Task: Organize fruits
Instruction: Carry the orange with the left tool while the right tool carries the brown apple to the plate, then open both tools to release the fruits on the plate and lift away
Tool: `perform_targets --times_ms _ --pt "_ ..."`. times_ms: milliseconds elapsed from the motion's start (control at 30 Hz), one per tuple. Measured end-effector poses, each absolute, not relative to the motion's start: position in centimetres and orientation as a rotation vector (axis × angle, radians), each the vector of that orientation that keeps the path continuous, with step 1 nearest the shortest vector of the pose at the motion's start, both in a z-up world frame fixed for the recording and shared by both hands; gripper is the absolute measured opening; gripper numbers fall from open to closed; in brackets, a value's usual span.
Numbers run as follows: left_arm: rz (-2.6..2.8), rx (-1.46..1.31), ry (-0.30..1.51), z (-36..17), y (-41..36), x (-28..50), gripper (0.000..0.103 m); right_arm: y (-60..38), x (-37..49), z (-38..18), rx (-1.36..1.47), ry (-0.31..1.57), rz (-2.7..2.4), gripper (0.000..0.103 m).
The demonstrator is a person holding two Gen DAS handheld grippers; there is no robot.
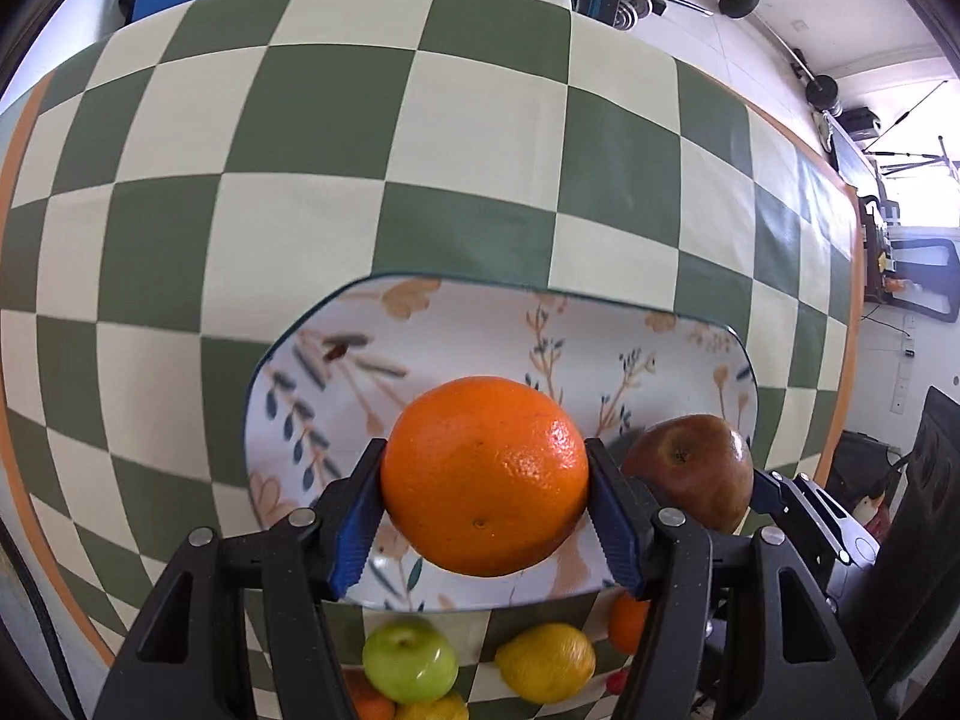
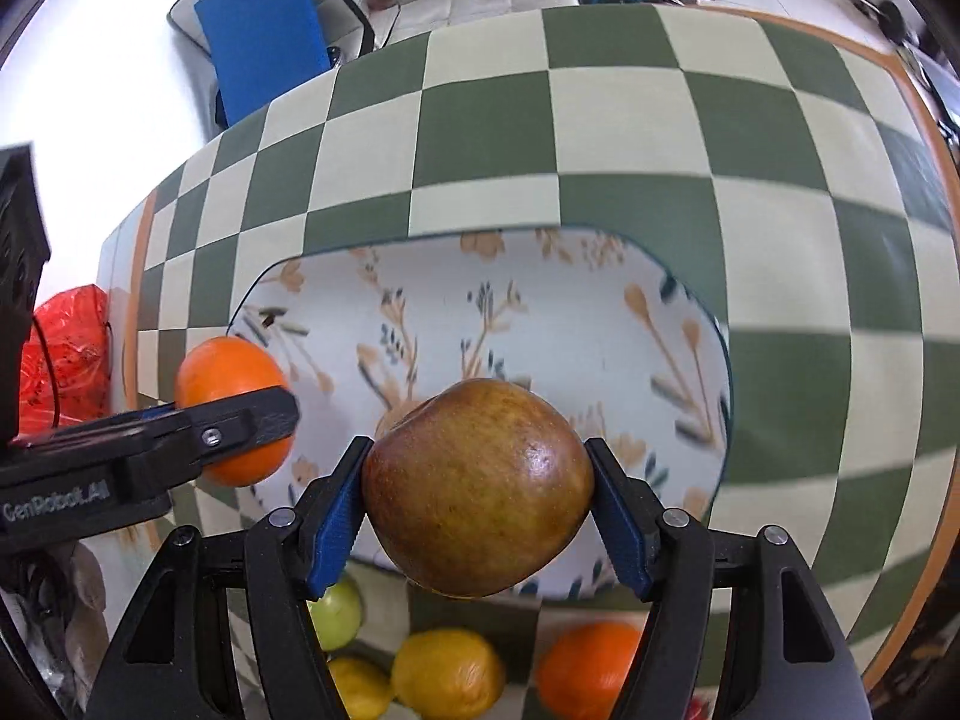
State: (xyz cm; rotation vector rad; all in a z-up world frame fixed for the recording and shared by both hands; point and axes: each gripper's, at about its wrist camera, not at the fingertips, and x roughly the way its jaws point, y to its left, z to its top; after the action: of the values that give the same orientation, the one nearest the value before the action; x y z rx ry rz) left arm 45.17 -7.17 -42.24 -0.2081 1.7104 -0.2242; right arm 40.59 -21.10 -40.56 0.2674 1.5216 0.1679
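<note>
Left gripper (image 1: 485, 501): jaws part-way open and clamped on an orange (image 1: 485, 476); both blue pads (image 1: 358, 531) press its sides. The orange hangs over the near half of the floral plate (image 1: 480, 324), clear of the plate surface as far as can be judged.

Right gripper (image 2: 478, 501): jaws slightly wider, clamped on a red-brown apple (image 2: 477, 489), pads (image 2: 333, 531) against both flanks. The apple is also above the plate's (image 2: 570, 312) near edge, to the right of the orange. In the left wrist view the same apple (image 1: 690, 468) sits just right of the orange, stem pit up; in the right wrist view the orange (image 2: 231, 408) appears at the plate's left rim, partly covered by a left gripper finger.

Plate lies on a green-and-cream checked tablecloth (image 1: 360, 150).

Nearer than the plate, on the cloth: green apple (image 1: 410, 662), lemon (image 1: 546, 662), a second orange (image 1: 627, 621), all partly hidden by gripper fingers. A further yellow fruit and an orange one are cut off at the bottom edge of the left view; identity unclear. A small red item beside the lemon is too hidden to name. Plate pattern is motion-blurred in the right view.
</note>
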Motion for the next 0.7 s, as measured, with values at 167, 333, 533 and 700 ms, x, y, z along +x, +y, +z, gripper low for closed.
perform_targets --times_ms 167,333,533,700 --pt "-0.204 -0.186 1.738 -42.6 -7.0 46.0 0.061 -20.8 42.9 -42.5 0.218 1.537 0.198 0.072" --pt "-0.173 -0.204 1.73 -42.9 -6.5 46.2 0.067 -20.9 43.4 -43.0 0.213 1.552 0.224 0.079" --pt "-0.143 -0.144 1.627 -40.2 -6.1 45.8 0.089 -21.7 42.4 -41.6 0.178 1.536 0.165 0.096" --pt "-0.099 -0.08 1.539 -37.8 -5.4 43.8 0.089 -22.3 40.4 -39.9 0.161 1.484 0.087 0.097"
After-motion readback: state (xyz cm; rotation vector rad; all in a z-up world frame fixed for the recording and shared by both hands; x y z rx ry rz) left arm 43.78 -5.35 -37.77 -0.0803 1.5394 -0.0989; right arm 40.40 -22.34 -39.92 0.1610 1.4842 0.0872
